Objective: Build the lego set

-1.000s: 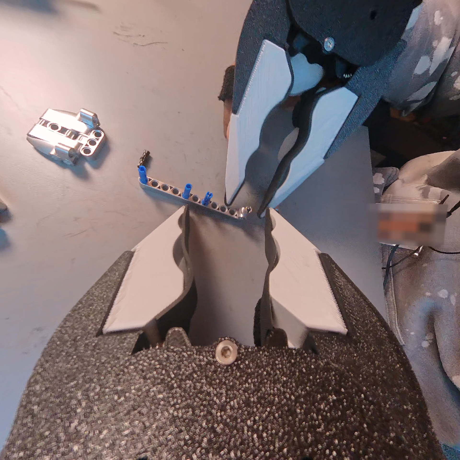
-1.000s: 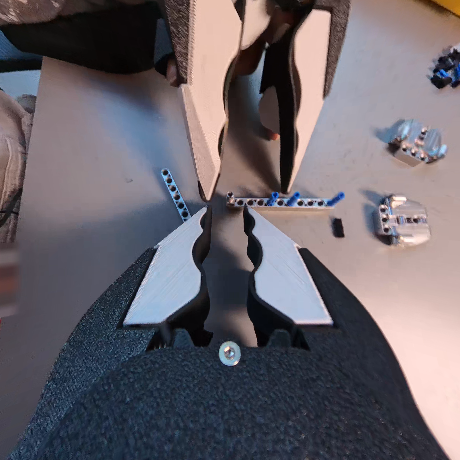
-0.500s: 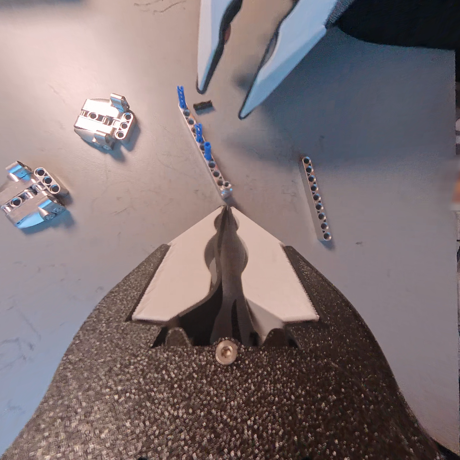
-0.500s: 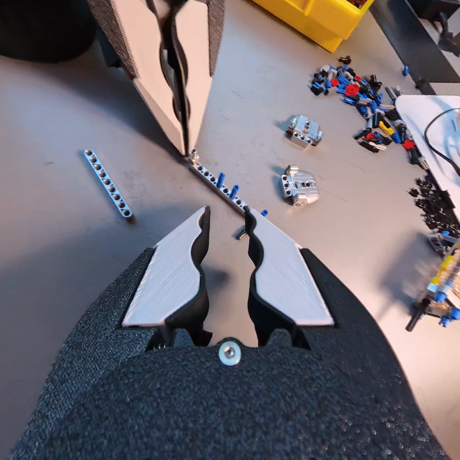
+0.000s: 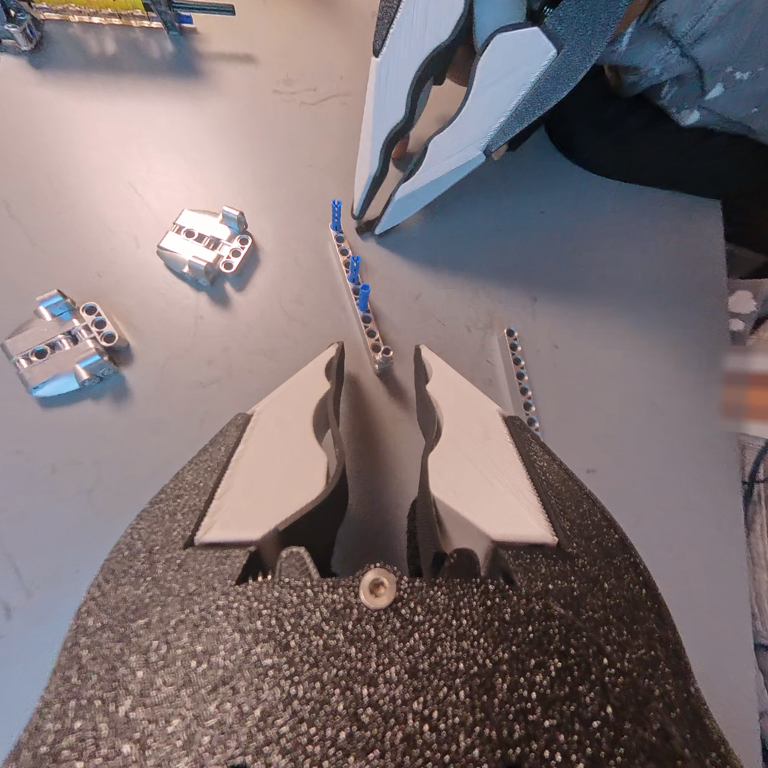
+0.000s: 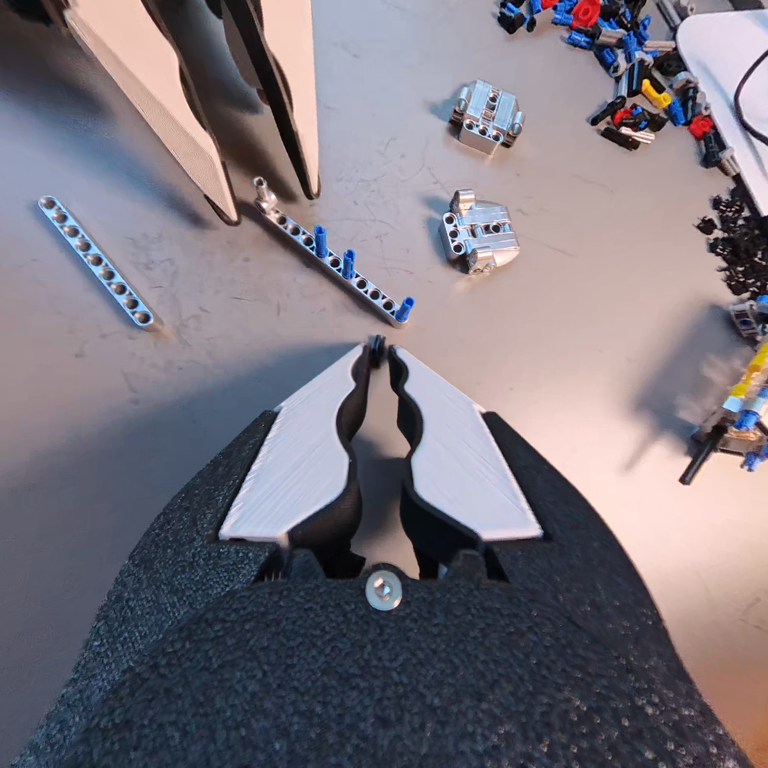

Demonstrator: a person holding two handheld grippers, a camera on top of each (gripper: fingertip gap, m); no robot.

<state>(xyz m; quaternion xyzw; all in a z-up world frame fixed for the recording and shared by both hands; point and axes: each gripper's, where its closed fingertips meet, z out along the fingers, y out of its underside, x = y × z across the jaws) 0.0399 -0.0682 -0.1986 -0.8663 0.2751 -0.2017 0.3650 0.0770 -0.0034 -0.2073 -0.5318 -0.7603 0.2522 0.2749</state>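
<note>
My right gripper (image 6: 378, 352) has its jaws drawn nearly together, pinching a small black pin (image 6: 377, 348) at the very tips, low over the grey table (image 6: 540, 374); in the left wrist view the same pin (image 5: 365, 226) shows only as a dark speck at the tips of that gripper (image 5: 368, 222), so I cannot make out its shape. My left gripper (image 5: 379, 353) stands well open and holds nothing; the near end of the long silver beam (image 5: 360, 297) lies just ahead of the gap between its fingers, and I cannot tell whether either finger touches it. That beam (image 6: 332, 259) lies flat on the table with three blue pins (image 6: 348, 262) standing in its holes, and its far end is just beside the black pin. A shorter silver beam (image 6: 95, 261) lies apart from it; in the left wrist view its lower end is hidden behind my left gripper's finger (image 5: 465, 457). Two silver panel pieces (image 6: 478, 237) sit on the table beyond the long beam. A heap of small coloured parts (image 6: 623, 70) at the top right of the right wrist view is cut off by the frame edge, and a small assembly (image 6: 739, 424) at the right edge is too blurred to read.
</note>
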